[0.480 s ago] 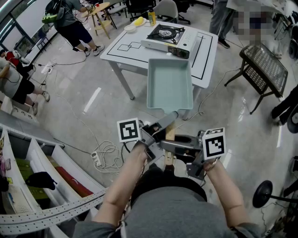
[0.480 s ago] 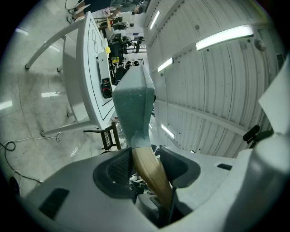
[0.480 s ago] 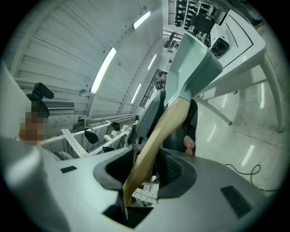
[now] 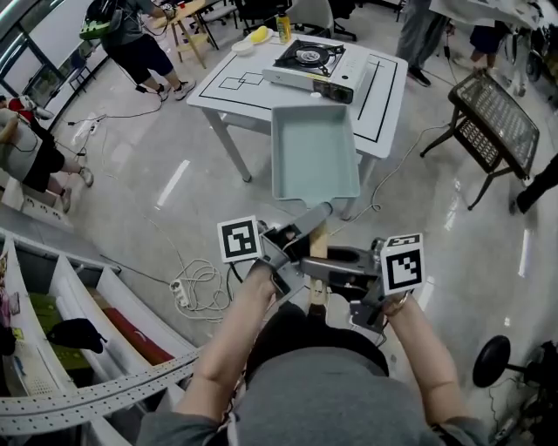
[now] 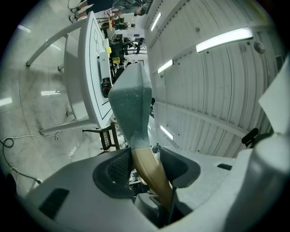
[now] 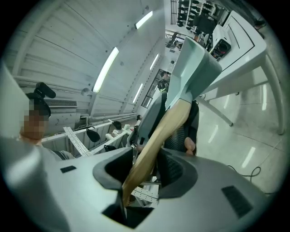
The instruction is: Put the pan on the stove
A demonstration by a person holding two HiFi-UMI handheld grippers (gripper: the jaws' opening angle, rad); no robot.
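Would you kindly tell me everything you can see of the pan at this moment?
The pan is a pale mint-green rectangular tray with low walls, empty, looking like coated metal. A grey neck joins it to a light wooden handle. It hangs roughly level in the air over the floor, short of the white table and its gas stove. Only the left gripper and right gripper touch it, both clamped on the handle.

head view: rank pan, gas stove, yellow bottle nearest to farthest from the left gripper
1. pan, straight ahead, handle in the jaws
2. gas stove, on the white table beyond
3. yellow bottle, table's far edge, behind the stove
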